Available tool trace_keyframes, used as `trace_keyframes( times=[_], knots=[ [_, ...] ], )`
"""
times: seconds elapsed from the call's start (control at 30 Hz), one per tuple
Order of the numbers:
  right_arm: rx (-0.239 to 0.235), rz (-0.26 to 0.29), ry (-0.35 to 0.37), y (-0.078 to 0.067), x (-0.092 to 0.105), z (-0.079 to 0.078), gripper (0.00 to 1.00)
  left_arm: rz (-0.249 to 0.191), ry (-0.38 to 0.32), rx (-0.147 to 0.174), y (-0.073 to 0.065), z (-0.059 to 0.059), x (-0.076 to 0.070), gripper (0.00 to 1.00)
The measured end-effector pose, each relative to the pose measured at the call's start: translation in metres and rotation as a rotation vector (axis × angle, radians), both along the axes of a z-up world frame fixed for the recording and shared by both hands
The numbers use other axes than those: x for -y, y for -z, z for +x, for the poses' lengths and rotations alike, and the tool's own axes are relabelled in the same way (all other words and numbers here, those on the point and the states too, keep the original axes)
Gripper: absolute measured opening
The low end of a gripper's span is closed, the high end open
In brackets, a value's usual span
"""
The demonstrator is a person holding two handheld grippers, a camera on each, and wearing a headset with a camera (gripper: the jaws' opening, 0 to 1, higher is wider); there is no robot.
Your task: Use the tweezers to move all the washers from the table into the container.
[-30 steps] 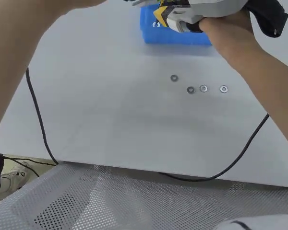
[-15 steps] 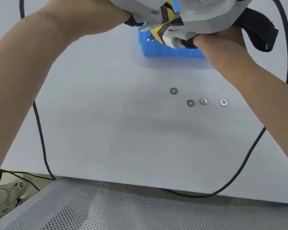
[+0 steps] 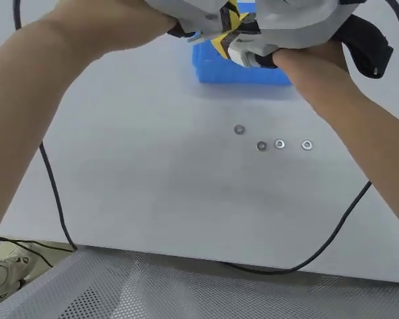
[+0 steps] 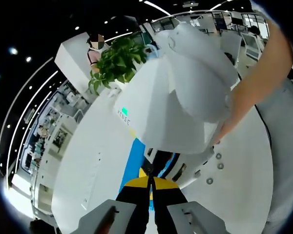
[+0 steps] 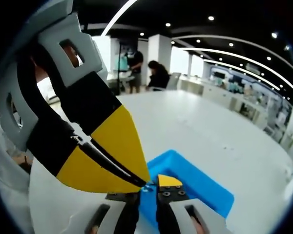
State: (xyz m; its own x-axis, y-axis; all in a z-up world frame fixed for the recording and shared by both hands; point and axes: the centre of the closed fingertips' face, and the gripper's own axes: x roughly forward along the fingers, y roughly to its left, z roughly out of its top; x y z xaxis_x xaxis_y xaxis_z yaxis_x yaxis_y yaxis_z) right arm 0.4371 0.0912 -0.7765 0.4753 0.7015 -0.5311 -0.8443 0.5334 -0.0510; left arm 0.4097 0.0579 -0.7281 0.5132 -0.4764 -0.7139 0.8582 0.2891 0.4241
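Several small metal washers [image 3: 261, 145] lie in a loose row on the white table [image 3: 153, 186]; they also show as washers [image 4: 218, 156]. The blue container [image 3: 239, 66] stands at the far side, also seen as the container [image 4: 136, 163] and the container [image 5: 200, 187]. Both grippers meet nose to nose just above it. My left gripper [image 4: 150, 183], black with yellow tips, is shut on thin black tweezers [image 5: 112, 163]. My right gripper [image 5: 149, 190] has its jaws drawn close around the tweezers' tip. In the head view the left gripper [image 3: 219, 26] and the right gripper [image 3: 243, 50] touch.
A black cable [image 3: 53, 193] runs along the table's left side, and another cable [image 3: 339, 219] loops by the front right edge. Perforated metal [image 3: 153, 292] lies below the front edge. My forearms [image 3: 359, 119] reach over both sides of the table.
My left arm and gripper have come in from the upper left and joined the right gripper above the container. The washers have stayed put; the head view has shifted.
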Motion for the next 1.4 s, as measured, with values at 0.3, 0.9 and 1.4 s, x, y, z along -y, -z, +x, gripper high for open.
trace_keyframes(
  times=[0.3, 0.9, 1.4],
  knots=[
    [0.138, 0.07, -0.041, -0.052, 0.001, -0.032, 0.08, -0.134, -0.031, 0.05, -0.045, -0.03, 0.001, 0.0],
    [0.062, 0.043, -0.033, -0.032, 0.021, -0.093, 0.06, -0.106, 0.002, -0.032, -0.028, -0.076, 0.007, 0.0],
    [-0.033, 0.021, -0.062, 0.002, 0.03, -0.101, 0.06, -0.101, 0.002, -0.127, 0.003, -0.091, 0.015, 0.0]
  ],
)
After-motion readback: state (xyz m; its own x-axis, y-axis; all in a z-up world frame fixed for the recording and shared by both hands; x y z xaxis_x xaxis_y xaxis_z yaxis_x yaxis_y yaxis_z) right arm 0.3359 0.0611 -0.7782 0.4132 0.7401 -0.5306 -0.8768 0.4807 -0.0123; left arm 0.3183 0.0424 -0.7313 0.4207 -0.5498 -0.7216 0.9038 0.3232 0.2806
